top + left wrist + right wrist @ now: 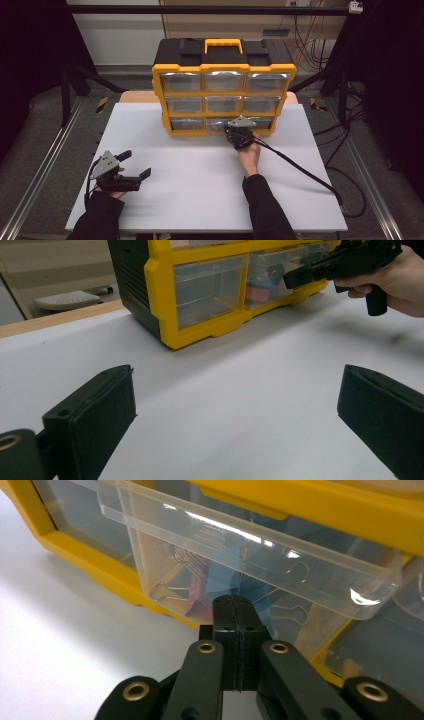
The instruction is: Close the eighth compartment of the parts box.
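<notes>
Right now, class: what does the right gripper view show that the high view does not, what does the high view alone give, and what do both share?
Right gripper view alone: binder clips inside the clear drawer, which is pulled partway out, with the right tongs shut against its front. High view alone: the left tongs open above the white table, and the cabinet's black top with its yellow handle. Both share the yellow drawer cabinet and the right tongs at its bottom row.

Both grippers black: left gripper [134, 165] and right gripper [231, 131] each topped by a grey three-cornered plate. Brass-ringed pivots on the linkage, black cable trailing, person's sleeves dark.
</notes>
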